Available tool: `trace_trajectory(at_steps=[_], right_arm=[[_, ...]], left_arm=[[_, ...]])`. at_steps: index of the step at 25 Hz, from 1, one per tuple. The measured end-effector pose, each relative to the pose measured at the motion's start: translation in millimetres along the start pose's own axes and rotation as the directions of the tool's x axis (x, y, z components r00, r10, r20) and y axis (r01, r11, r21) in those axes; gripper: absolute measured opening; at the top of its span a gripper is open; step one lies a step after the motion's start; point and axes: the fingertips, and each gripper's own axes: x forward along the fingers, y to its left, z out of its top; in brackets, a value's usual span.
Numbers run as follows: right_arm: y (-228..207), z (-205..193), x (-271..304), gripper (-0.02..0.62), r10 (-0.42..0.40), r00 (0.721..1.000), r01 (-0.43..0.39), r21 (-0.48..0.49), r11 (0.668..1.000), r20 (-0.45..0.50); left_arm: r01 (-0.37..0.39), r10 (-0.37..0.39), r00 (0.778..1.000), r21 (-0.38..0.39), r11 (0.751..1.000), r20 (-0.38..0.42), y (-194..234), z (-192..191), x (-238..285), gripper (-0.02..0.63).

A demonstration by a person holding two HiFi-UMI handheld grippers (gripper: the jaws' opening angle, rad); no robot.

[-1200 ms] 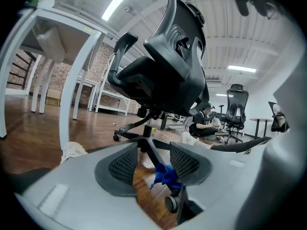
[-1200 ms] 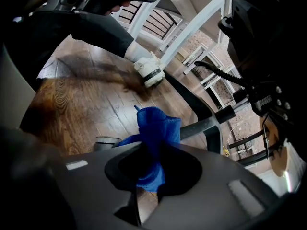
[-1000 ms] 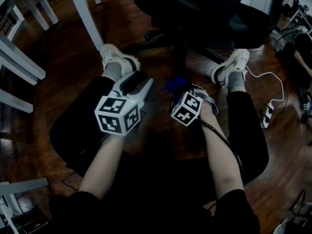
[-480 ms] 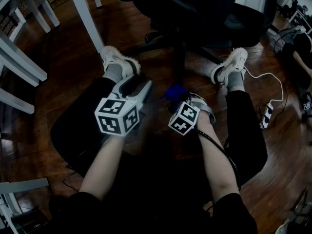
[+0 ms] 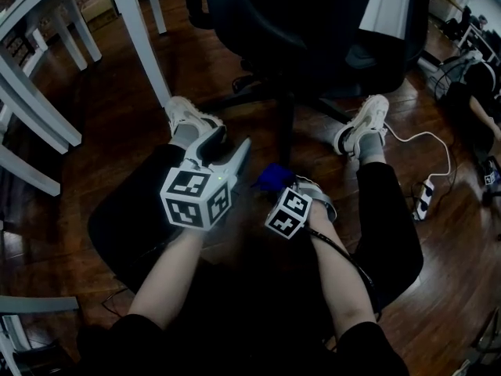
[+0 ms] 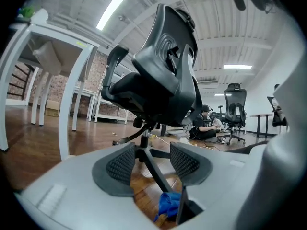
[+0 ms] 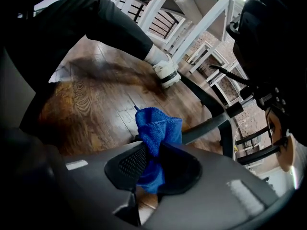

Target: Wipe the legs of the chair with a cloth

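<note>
Right tongs (image 7: 152, 163) pinch the blue cloth (image 7: 158, 128), chair leg (image 7: 206, 124) just beyond their tips, left tongs (image 6: 150, 163) open and empty; risk: cloth snags on the leg and slips out of that narrow pinch.

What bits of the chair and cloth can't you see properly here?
- Head view: the chair seat covers most legs.
- Left gripper view: the left gripper hides the chair leg's near end.
- Right gripper view: the cloth, clamped in the right gripper, covers the chair leg behind it; contact unclear.
</note>
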Motion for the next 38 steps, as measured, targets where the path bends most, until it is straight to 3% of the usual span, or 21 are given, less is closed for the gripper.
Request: trace_trajectory(at_steps=[5,10,14,17,21,28,33,38], right_arm=[[5.4,22.2,-20.7,0.081,0.038,0.994,-0.049,0.096,0.994,0.107],[-12.6,55.8,-62.0,0.081,0.018,0.96,-0.086,0.237,0.968,0.278],[-22.7,69.0,-82.8,0.081,-0.02,0.945,-0.068,0.258,0.964,0.327],[-25.6,75.4,-87.6,0.082,-0.012,0.93,-0.11,0.309,0.945,0.367],[-12.9,69.4,-83.4,0.083,0.019,0.93,-0.159,0.356,0.921,0.366],[-11.5,89.4,-79.1,0.083,0.062,0.926,-0.194,0.328,0.925,0.372],[-11.8,133.9,-102.5,0.083,0.062,0.883,-0.231,0.317,0.92,0.466],[12.7,155.6,-113.7,0.083,0.107,0.849,-0.266,0.244,0.933,0.518]], left_arm=[[0.023,-0.022,0.999,-0.01,1.0,0.032,-16.2,13.5,-12.1,0.207],[0.041,-0.033,0.995,-0.081,0.996,0.09,-27.6,35.3,-49.9,0.207],[0.117,-0.101,0.983,-0.102,0.988,0.155,-56.7,53.0,-82.3,0.207],[0.172,-0.154,0.975,-0.105,0.98,0.159,-68.0,55.3,-85.6,0.207],[0.177,-0.158,0.977,-0.13,0.976,0.143,-60.7,43.8,-84.3,0.207],[0.168,-0.148,0.98,-0.159,0.973,0.13,-45.3,28.2,-88.5,0.207],[0.181,-0.162,0.978,-0.145,0.973,0.129,-53.0,37.0,-109.2,0.207],[0.23,-0.197,0.958,-0.145,0.962,0.207,-72.5,62.9,-131.7,0.207]])
